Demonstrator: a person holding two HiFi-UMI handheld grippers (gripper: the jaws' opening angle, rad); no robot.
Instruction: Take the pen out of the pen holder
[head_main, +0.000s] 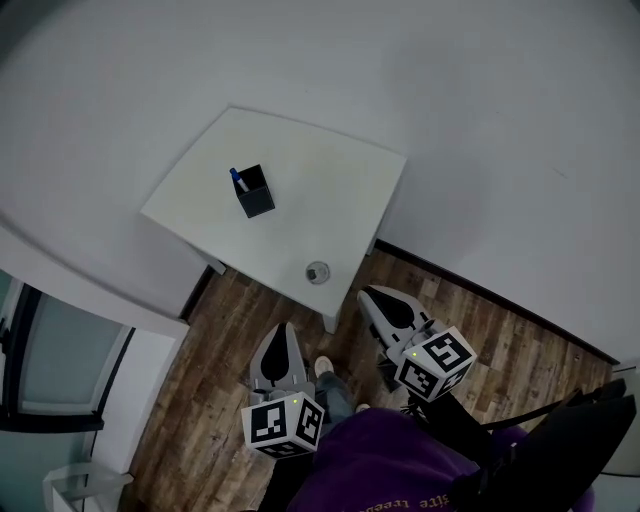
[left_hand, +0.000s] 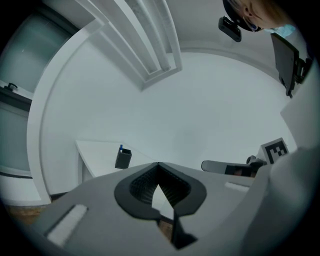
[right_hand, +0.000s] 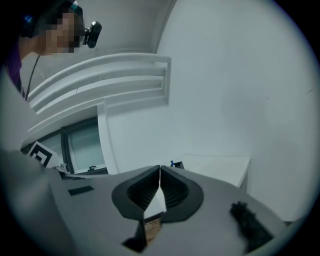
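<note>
Standing in the black pen holder (head_main: 255, 192) on the white table (head_main: 330, 190): blue pen (head_main: 238, 180) — head view shows the holder too, right gripper view only the pen's tip. Jaws together and empty, left gripper (head_main: 282, 330) and right gripper (head_main: 372, 297) hang well apart from it.

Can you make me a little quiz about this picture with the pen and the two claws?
1. True or false: the pen stands inside the pen holder.
2. Pick one. The left claw and the right claw are: A) wide open, B) shut with nothing in them, C) gripping the pen.
3. Fill in: the pen holder stands on the white ____.

Key: 1 true. 2 B. 3 table.
</note>
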